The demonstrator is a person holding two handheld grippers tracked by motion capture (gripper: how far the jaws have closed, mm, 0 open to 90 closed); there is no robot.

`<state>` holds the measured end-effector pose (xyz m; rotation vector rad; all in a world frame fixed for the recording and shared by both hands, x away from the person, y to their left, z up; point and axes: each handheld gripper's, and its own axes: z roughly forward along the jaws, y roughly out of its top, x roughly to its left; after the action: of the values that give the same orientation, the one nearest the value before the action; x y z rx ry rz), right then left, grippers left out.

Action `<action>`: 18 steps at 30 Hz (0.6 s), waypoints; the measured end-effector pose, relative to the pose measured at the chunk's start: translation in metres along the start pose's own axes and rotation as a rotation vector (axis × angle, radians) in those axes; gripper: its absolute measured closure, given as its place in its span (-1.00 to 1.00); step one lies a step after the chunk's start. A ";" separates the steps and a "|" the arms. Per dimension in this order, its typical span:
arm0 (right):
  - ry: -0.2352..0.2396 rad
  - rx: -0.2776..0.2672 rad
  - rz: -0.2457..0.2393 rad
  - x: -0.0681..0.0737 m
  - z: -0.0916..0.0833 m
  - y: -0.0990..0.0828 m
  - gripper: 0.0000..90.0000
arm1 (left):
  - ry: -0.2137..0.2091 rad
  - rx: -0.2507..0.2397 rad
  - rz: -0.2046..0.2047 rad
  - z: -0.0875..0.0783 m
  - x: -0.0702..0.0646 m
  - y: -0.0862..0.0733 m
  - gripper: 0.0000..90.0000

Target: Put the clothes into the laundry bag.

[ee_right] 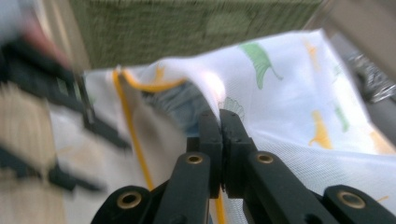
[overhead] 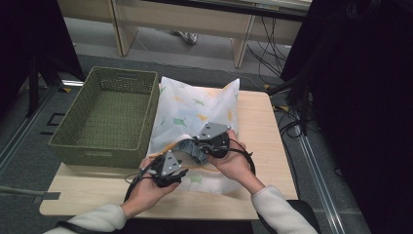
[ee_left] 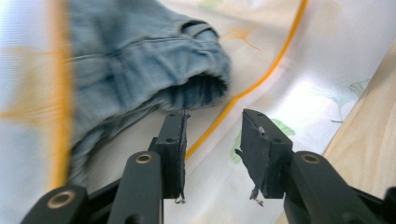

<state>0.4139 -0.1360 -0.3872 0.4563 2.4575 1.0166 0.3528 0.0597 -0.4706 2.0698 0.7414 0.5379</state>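
Note:
A white mesh bag [overhead: 195, 109] printed with green and yellow leaves lies on the wooden table [overhead: 265, 161]. Its opening is edged by a yellow zip [ee_left: 261, 79]. Folded blue jeans [overhead: 192, 148] sit in the bag's mouth, their hem [ee_left: 140, 60] showing close up in the left gripper view. My left gripper [ee_left: 212, 126] is open just in front of the jeans with nothing between its pads; it is at the bag's near left corner [overhead: 181, 171]. My right gripper [ee_right: 219, 116] is shut on the bag's upper edge [ee_right: 289, 93] and holds it lifted above the jeans [ee_right: 180, 105].
A green woven basket [overhead: 104, 146] stands empty at the table's left, touching the bag's side. Beyond the table's far edge are a grey floor, desk legs and cables. A dark curtain stands to the right.

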 end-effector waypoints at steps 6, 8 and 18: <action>0.050 0.083 -0.021 0.004 0.010 -0.010 0.99 | 0.013 -0.040 -0.052 -0.023 0.010 -0.001 0.34; 0.073 0.106 -0.051 0.004 0.014 -0.014 0.99 | 0.023 -0.059 -0.066 -0.028 0.014 0.000 0.35; 0.216 0.314 -0.089 0.008 0.037 -0.044 0.99 | 0.041 -0.105 -0.112 -0.034 0.026 0.006 0.34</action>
<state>0.4201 -0.1403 -0.4449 0.3445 2.8192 0.6747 0.3531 0.0938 -0.4439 1.9137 0.8300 0.5456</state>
